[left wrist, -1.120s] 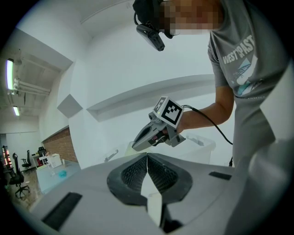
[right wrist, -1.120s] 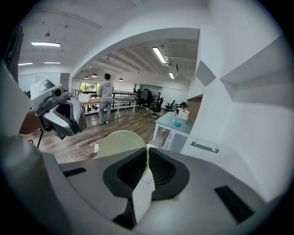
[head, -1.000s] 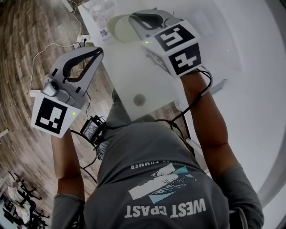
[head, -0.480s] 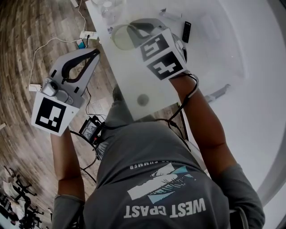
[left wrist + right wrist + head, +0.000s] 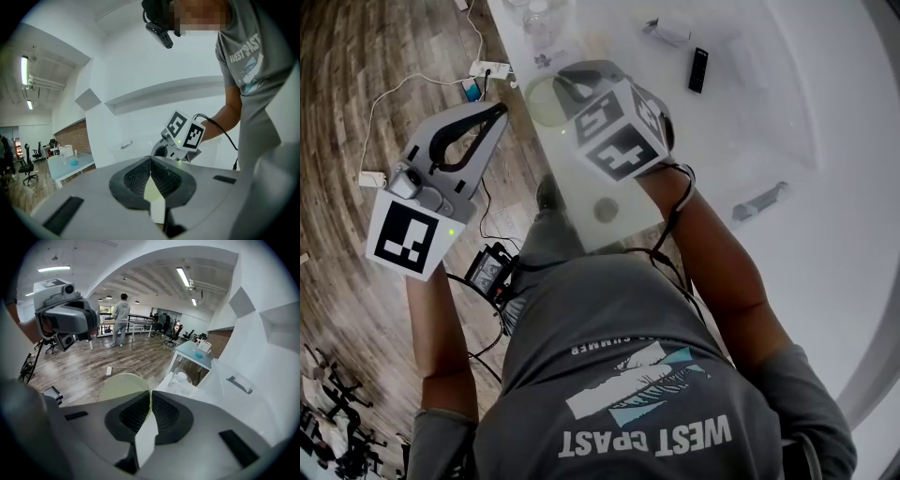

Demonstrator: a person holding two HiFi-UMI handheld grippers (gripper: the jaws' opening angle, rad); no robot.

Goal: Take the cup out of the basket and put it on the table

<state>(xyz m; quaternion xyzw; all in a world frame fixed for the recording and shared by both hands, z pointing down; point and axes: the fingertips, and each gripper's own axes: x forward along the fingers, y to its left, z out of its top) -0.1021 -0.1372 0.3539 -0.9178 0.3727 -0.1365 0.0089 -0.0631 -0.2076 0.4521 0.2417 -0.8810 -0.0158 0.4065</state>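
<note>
A pale green, see-through round cup (image 5: pixel 546 101) is pinched by its thin wall in my right gripper (image 5: pixel 565 86), above the near left edge of the white table (image 5: pixel 609 178). In the right gripper view the jaws are shut on the cup (image 5: pixel 124 387), and its round body sticks out to the left of them. My left gripper (image 5: pixel 492 117) hangs over the wooden floor left of the table, jaws pressed together with nothing between them (image 5: pixel 150 171). No basket shows in any view.
On the table lie a small black bar (image 5: pixel 698 70), a grey object (image 5: pixel 666 31), another grey piece (image 5: pixel 759 200) and clear containers (image 5: pixel 539 14) at the far corner. Cables and a power strip (image 5: pixel 487 68) lie on the floor. People stand far off in the room (image 5: pixel 121 319).
My right gripper has moved left and nearer with the green cup, toward the table's near left edge. The left gripper has barely moved.
</note>
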